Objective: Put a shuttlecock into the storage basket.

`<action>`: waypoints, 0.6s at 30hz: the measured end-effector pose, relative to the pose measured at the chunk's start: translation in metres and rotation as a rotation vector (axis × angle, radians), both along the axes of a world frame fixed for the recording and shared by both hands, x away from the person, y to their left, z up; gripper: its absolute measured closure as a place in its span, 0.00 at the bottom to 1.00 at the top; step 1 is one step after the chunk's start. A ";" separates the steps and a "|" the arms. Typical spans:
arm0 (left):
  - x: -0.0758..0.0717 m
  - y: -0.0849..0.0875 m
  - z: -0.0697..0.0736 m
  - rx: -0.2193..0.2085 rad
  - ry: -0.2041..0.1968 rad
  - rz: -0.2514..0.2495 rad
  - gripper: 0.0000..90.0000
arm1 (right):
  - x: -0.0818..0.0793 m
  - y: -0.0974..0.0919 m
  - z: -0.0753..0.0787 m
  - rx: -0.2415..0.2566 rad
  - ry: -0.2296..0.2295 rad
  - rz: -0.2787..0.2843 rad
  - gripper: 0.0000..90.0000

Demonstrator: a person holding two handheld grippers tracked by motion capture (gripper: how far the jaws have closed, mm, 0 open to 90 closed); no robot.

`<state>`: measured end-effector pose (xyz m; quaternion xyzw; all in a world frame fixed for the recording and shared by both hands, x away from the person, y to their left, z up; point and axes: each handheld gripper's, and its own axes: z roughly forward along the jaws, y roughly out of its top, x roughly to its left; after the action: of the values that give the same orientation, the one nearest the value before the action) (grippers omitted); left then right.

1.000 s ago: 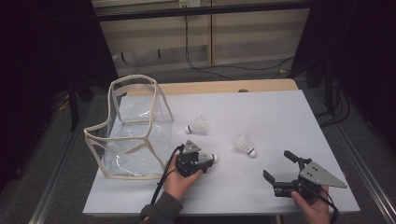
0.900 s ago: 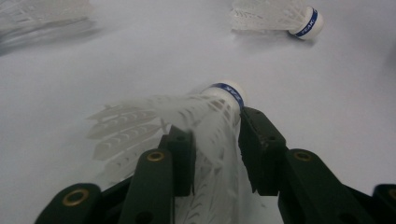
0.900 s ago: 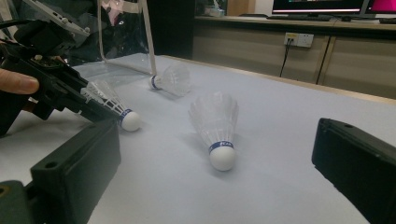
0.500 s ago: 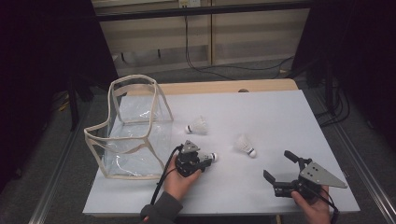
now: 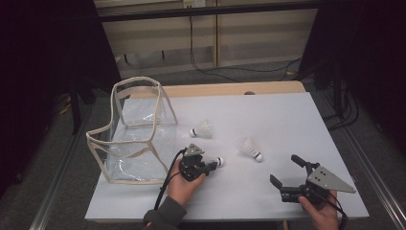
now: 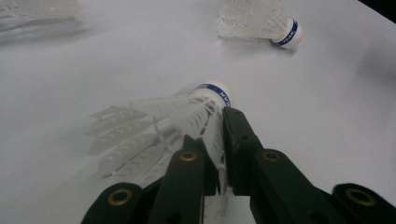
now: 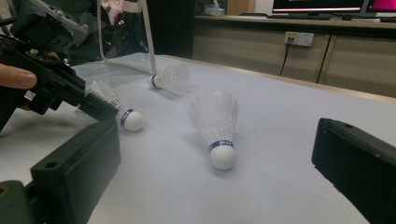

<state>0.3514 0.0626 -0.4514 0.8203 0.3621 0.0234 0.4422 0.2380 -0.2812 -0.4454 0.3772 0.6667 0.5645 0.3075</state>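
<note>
1. Your table point(image 5: 287, 124) carries one clear bag point(image 5: 136, 132) with cream trim, lying open at about nine o'clock – same place as a second ago.
2. Two grippers: your left gripper point(image 5: 210, 165) at six o'clock, your right gripper point(image 5: 287, 170) at about four o'clock. Neither has shifted since the earlier frame.
3. Left jaws have just been closing – they now pinch the feather skirt of the held shuttlecock point(image 6: 187, 116), which lies on the table near the centre, cork pointing to three o'clock.
4. Right jaws stand wide apart, nothing between them.
5. Three shuttlecocks in all: the held one, the far shuttlecock point(image 5: 202, 129) at twelve o'clock of it, the right shuttlecock point(image 5: 251, 149) at two o'clock – both loose ones unmoved.
</note>
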 end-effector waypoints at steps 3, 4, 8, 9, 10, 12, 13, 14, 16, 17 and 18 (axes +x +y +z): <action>-0.001 0.000 0.001 -0.009 0.013 -0.001 0.96 | 0.000 0.000 0.000 0.000 -0.002 0.001 0.01; -0.001 0.000 0.002 -0.006 0.023 -0.003 0.96 | 0.000 0.000 0.000 0.000 -0.002 0.001 0.01; -0.001 0.001 0.004 -0.015 0.037 0.004 0.96 | 0.000 -0.001 0.000 0.003 0.001 -0.002 0.01; -0.002 0.002 0.005 -0.018 0.041 0.005 0.97 | 0.001 -0.001 0.000 0.004 0.001 -0.001 0.01; -0.002 0.002 0.006 -0.023 0.042 0.009 0.97 | 0.001 -0.001 0.000 0.002 0.000 -0.002 0.01; -0.003 0.003 0.010 -0.020 0.038 0.005 0.97 | 0.001 -0.001 0.000 0.001 0.001 -0.002 0.01; -0.004 0.002 0.012 -0.020 0.044 0.004 0.97 | 0.001 -0.001 0.000 -0.001 -0.001 -0.002 0.01; -0.004 0.002 0.013 -0.022 0.046 0.002 0.97 | 0.002 -0.001 0.000 -0.004 -0.003 0.000 0.01; -0.004 0.002 0.016 -0.028 0.051 -0.003 0.97 | 0.002 -0.001 0.000 -0.006 -0.004 -0.002 0.01; -0.004 0.002 0.017 -0.031 0.062 -0.005 0.97 | 0.002 -0.001 0.000 -0.002 -0.003 -0.003 0.01; -0.004 0.002 0.018 -0.036 0.064 0.002 0.97 | 0.002 -0.001 0.000 -0.002 -0.002 -0.004 0.01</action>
<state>0.3475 0.0650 -0.4333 0.8122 0.3770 -0.0088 0.4451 0.2405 -0.2823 -0.4457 0.3775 0.6662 0.5637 0.3096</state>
